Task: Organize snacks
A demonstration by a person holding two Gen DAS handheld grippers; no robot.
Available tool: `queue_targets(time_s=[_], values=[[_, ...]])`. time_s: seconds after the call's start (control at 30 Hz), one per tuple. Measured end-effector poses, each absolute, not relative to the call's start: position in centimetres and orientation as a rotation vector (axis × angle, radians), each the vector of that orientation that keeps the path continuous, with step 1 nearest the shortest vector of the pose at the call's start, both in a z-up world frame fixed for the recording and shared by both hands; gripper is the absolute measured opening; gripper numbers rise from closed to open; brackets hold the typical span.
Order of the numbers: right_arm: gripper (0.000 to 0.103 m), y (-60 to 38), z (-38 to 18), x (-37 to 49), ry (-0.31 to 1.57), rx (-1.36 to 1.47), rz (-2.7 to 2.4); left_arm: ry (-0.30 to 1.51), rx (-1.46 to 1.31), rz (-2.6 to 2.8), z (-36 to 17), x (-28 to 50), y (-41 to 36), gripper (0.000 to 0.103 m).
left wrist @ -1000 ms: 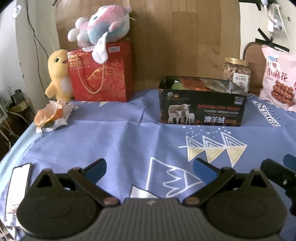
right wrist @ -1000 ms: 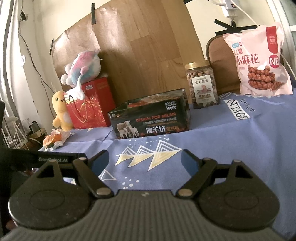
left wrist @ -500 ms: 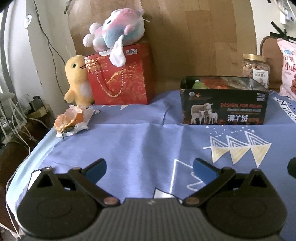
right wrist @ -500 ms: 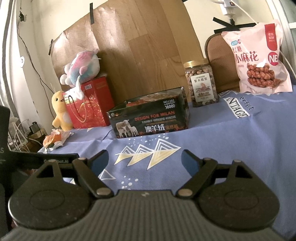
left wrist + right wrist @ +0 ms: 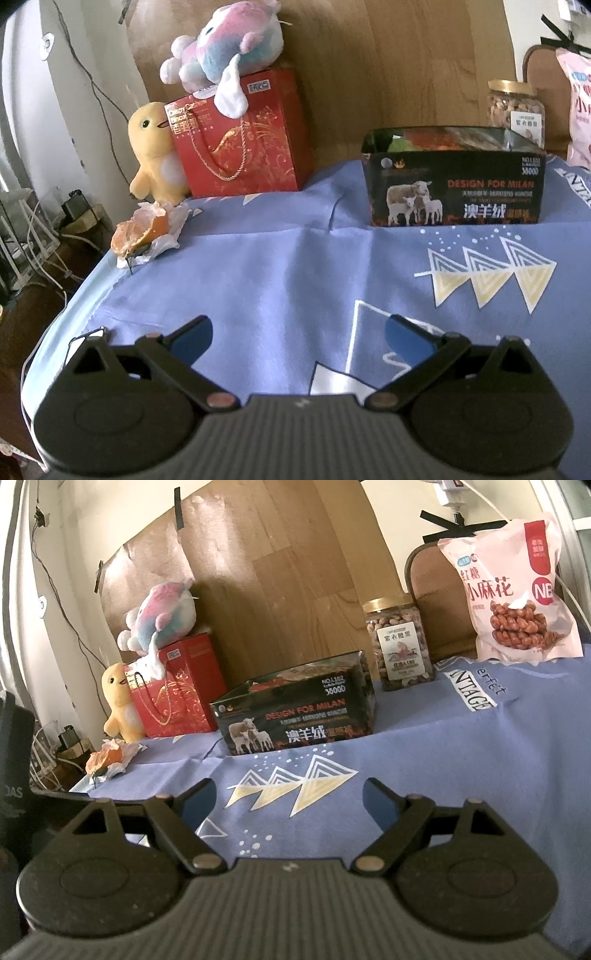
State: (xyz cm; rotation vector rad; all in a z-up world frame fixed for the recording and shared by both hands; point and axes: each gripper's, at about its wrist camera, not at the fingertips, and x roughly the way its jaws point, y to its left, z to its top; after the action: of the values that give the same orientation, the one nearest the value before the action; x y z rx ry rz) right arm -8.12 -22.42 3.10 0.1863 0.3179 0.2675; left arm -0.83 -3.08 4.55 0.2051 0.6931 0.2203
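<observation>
1. Already sitting open-topped near the back of the desk is the black box, with what looks like packets lying inside it; its contents are too unclear to name.
2. Standing just behind its right end is the nut jar, and leaning against the chair back further right is the pink snack bag.
3. Hovering low over the blue cloth, the left tool and right tool are both spread wide and gripping nothing.
4. Judging by this, jar and bag are waiting outside the box; that fits either filling it or having emptied it, so no step is settling itself.
5. Compared with a second ago, the left view is swinging leftward: the phone at its lower left is gone and the orange peel is sitting more central. The right view is barely changing.
</observation>
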Motion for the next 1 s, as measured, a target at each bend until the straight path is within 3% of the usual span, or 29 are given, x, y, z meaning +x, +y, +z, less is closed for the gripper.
queue_targets(time_s=[1.0], values=[[0.089, -25.1, 2.2, -7.2, 0.324, 0.271, 0.282, 0.783, 0.354, 0.107, 3.1, 0.4, -8.8, 0.103]])
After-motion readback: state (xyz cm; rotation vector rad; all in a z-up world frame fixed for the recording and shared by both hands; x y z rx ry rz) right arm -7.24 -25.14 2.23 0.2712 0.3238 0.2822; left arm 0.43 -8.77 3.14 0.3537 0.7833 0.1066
